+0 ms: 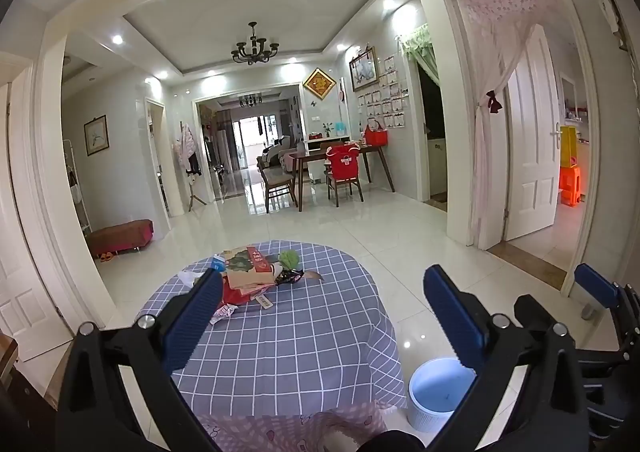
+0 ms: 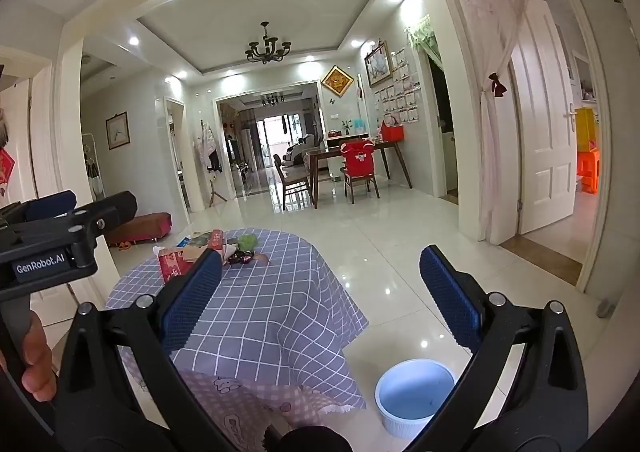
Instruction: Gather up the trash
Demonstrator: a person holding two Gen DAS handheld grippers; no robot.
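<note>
A pile of trash (image 1: 256,276) lies at the far side of a round table with a blue checked cloth (image 1: 288,336): red and brown cartons, a black wrapper, white wrappers, a green crumpled piece. It also shows in the right wrist view (image 2: 212,248). A white bin with a blue inside (image 1: 438,392) stands on the floor right of the table, also in the right wrist view (image 2: 414,396). My left gripper (image 1: 320,288) is open and empty, short of the pile. My right gripper (image 2: 320,268) is open and empty above the table's right edge.
White tiled floor (image 1: 360,228) spreads beyond the table. A red bench (image 1: 120,236) stands at the left wall. A dining table with chairs (image 1: 328,172) is far back. A white door (image 1: 532,140) stands open at the right.
</note>
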